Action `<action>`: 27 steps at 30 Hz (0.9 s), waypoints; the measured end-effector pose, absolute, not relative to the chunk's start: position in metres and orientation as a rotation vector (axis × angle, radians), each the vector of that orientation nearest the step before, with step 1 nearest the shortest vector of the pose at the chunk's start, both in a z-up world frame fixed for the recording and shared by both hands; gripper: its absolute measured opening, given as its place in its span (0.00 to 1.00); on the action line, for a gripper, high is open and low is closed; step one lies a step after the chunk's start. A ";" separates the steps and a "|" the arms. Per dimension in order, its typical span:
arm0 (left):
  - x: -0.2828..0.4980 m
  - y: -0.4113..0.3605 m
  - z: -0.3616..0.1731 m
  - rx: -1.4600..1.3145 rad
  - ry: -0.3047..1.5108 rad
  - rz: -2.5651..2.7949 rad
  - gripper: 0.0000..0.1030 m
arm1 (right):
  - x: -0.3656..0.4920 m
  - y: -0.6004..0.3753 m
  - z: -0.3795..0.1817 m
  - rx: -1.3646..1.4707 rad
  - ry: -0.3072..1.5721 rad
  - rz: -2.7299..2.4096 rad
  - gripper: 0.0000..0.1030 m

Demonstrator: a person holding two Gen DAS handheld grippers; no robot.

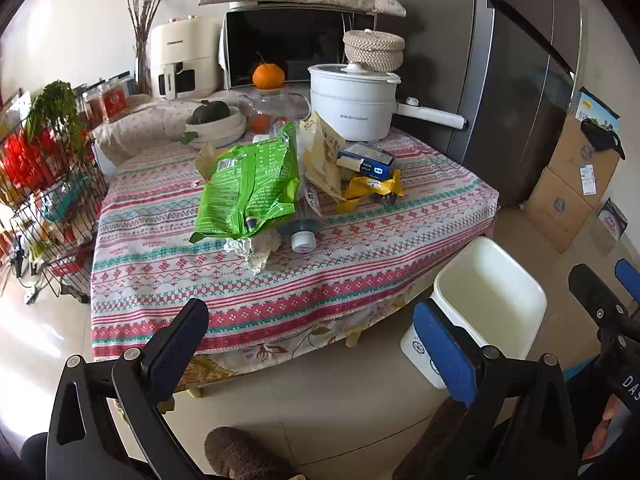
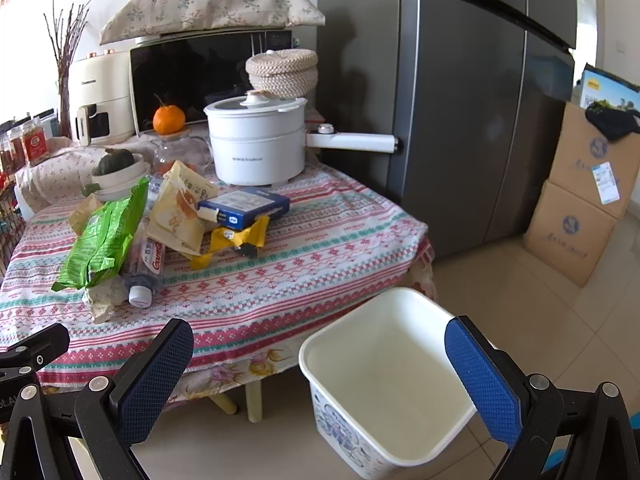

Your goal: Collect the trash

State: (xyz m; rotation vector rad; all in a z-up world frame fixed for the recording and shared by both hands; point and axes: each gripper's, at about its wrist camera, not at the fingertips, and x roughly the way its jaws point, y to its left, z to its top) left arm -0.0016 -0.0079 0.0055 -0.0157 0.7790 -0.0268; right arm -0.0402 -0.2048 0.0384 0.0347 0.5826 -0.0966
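Both the left gripper [image 1: 314, 354] and right gripper [image 2: 320, 380] hold jaws wide, empty.

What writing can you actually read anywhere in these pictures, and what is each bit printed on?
"Gam", red letters, rest hidden: clear plastic bottle lying on the table.
"DAS", cut off: right gripper, black body, seen from the left wrist.
Cream air fryer: a brand line, too blurred to read.
White electric pot: grey line, too small.
Green snack bag, blue carton, brown cardboard boxes: print unreadable.
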 end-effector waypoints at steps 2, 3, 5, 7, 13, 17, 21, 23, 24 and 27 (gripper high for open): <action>-0.002 -0.008 0.006 -0.016 0.778 -0.026 1.00 | -0.040 -0.205 0.038 0.034 0.585 -0.098 1.00; -0.001 -0.008 0.006 -0.015 0.778 -0.026 1.00 | -0.040 -0.205 0.038 0.035 0.586 -0.098 1.00; -0.001 -0.008 0.007 -0.016 0.777 -0.027 1.00 | -0.040 -0.205 0.037 0.035 0.586 -0.098 1.00; -0.002 -0.008 0.007 -0.016 0.776 -0.027 1.00 | -0.040 -0.204 0.037 0.031 0.587 -0.101 1.00; -0.002 -0.007 0.009 -0.016 0.771 -0.025 1.00 | -0.039 -0.205 0.037 0.033 0.591 -0.109 1.00; -0.004 -0.008 0.009 -0.014 0.769 -0.026 1.00 | -0.039 -0.207 0.037 0.035 0.594 -0.113 1.00; -0.004 -0.008 0.009 -0.012 0.765 -0.026 1.00 | -0.039 -0.208 0.037 0.038 0.597 -0.115 1.00; -0.005 -0.008 0.010 -0.012 0.764 -0.026 1.00 | -0.039 -0.209 0.037 0.037 0.595 -0.118 1.00; -0.005 -0.008 0.010 -0.012 0.764 -0.027 1.00 | -0.039 -0.209 0.037 0.036 0.595 -0.120 1.00; -0.004 -0.009 0.010 -0.013 0.763 -0.027 1.00 | -0.039 -0.209 0.037 0.037 0.598 -0.123 1.00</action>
